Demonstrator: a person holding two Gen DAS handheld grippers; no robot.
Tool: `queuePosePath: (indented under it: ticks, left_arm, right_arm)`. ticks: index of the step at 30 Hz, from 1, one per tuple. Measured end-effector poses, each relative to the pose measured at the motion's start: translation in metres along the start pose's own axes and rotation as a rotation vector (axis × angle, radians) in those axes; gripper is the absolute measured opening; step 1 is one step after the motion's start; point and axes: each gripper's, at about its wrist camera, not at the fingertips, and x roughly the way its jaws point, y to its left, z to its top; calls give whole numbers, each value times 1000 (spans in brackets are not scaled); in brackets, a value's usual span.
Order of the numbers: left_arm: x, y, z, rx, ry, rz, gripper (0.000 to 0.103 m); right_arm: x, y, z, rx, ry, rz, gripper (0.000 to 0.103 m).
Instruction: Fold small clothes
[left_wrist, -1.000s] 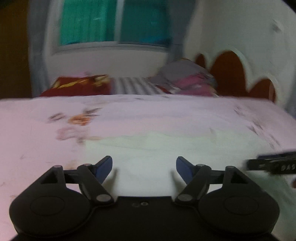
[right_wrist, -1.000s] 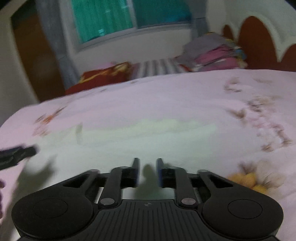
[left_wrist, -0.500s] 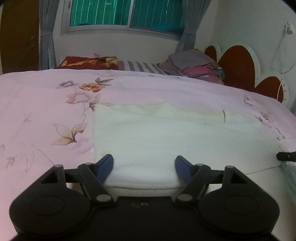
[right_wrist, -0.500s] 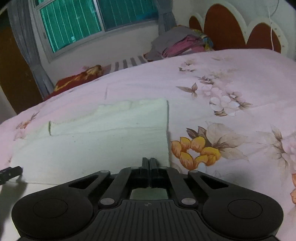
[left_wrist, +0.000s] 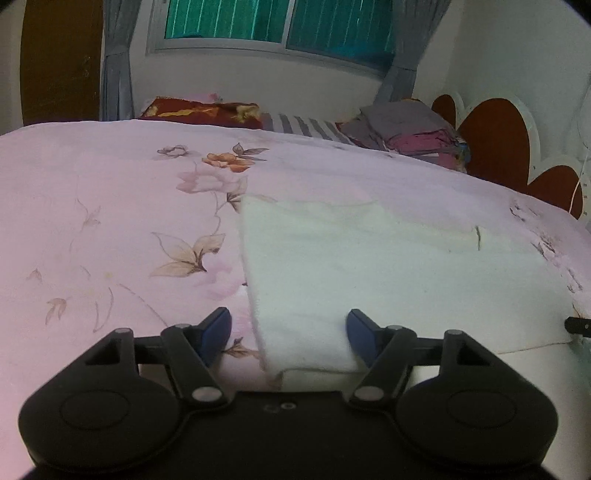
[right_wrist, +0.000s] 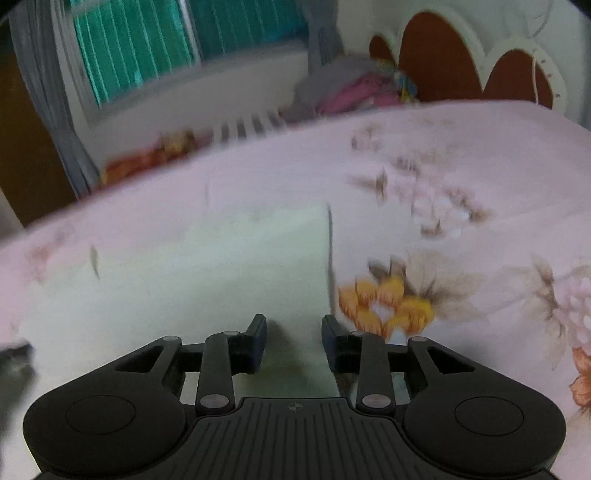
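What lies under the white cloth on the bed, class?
The white cloth lies flat on the pink floral bedsheet, which shows on every side of it. A folded edge shows near the camera, so cloth layers overlap. What the cloth covers stays hidden.

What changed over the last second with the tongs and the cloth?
The right tongs shut near the cloth's right corner and are now opening again, nothing gripped. The left tongs slid to its left corner, narrowing slightly. The cloth stayed flat on the bedsheet.

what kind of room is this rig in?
Most likely a home bedroom: a bed with a pink flowered sheet, a scalloped headboard, a curtained window, and a stack of folded clothes at the far side.
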Motion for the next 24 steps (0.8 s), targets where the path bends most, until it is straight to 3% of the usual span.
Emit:
queuePosePath:
  ticks: [3,4,6,10,13,19,21,22,24]
  left_arm:
    - [-9,3,-1,0,-7,9,71]
    - [-13,5,-3,-4,-13,15,77]
    - [-22,11,-9,-3,-15,26,79]
    - [-37,12,-21,34,3,39,90]
    - [-47,4,-28,89,3,58,91]
    - [-73,3,-35,78,-18,53,91]
    - [-83,0,-40,85,-21,56,91]
    - [-87,-1,-42,87,-23,56,91]
    - [-100,-5,-49,89,-32,59,91]
  right_arm:
    - [-9,-3,0,34,-31,0,32]
    - [-15,-5,-1,46,-51,-3,32]
    - [-27,-9,-3,67,-73,-5,32]
    - [-48,-19,-14,84,-63,8,32]
    - [-62,-22,-24,89,-45,10,32]
    - [-84,-17,-43,82,-25,37,32]
    - [-89,-15,-47,89,-12,51,41]
    - [-93,-15,-49,94,-18,56,59]
    - [-103,-14,-52,100,-44,80,63]
